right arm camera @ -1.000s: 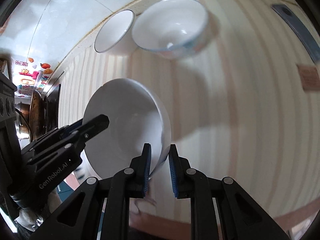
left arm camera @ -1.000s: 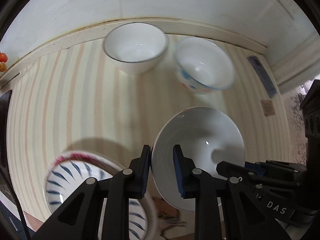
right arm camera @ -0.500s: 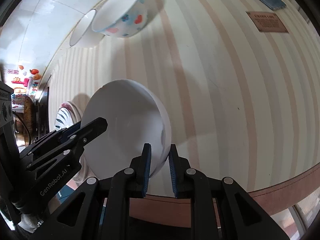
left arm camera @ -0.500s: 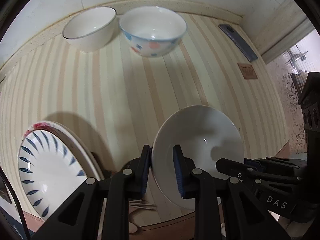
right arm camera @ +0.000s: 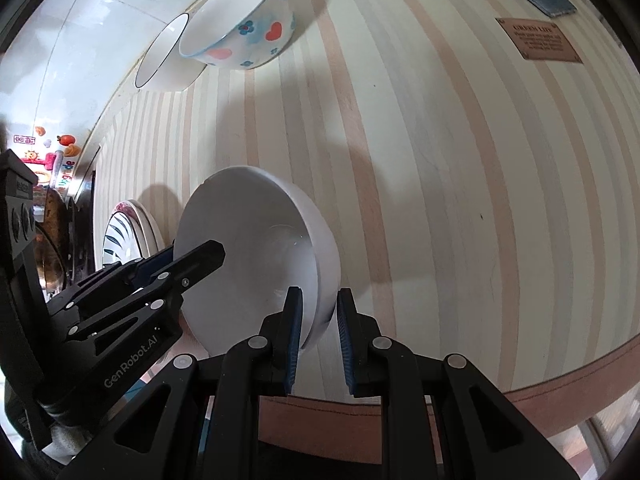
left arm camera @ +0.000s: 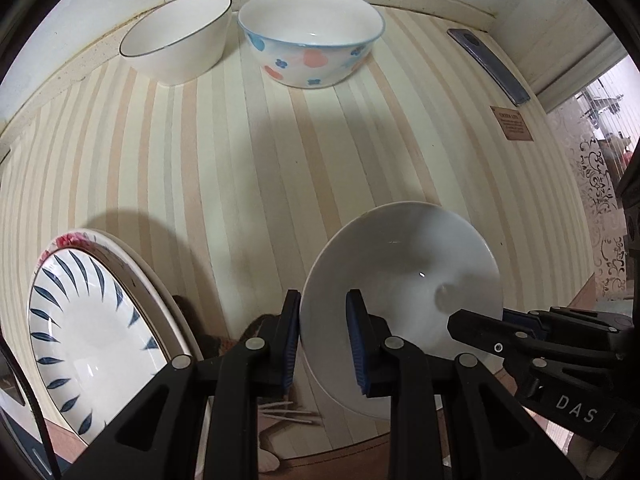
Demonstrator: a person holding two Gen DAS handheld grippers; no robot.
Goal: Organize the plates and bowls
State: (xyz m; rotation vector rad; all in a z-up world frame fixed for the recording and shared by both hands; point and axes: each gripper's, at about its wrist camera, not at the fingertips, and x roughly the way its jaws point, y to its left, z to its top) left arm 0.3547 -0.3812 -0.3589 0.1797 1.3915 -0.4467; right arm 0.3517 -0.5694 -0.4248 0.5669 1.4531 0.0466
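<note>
— What have you got hold of?

— A plain white bowl (left arm camera: 400,280). My left fingers (left arm camera: 323,340) pinch its rim on one side, one finger inside the bowl and one outside. My right fingers (right arm camera: 318,336) pinch the opposite rim the same way, so the bowl is tipped between my two hands, its hollow facing my left camera.

— Where is it over the desk?

— Near the front edge of the striped desk (left arm camera: 240,168), toward the right half as my left camera sees it. Whether its lower rim touches the desk I cannot tell.

— What lies closest to it?

— To its left, at the front left corner, a plate with dark blue leaf strokes (left arm camera: 88,340) lies on top of a larger plate with a red flowered rim (left arm camera: 76,240). Both seem to reach past the desk's edge. They are apart from my bowl.

— And farther off?

— Along the back edge stand two upright bowls, just beside each other: a white bowl with a thin dark rim (left arm camera: 180,44) on the left, and a bowl with blue flowers and pink hearts (left arm camera: 312,40) on the right. Toward the back right corner a flat dark blue-grey strip (left arm camera: 492,64) lies on the desk, and nearer the right edge sits a small brown label (left arm camera: 514,124) whose print is too small to read.
</note>
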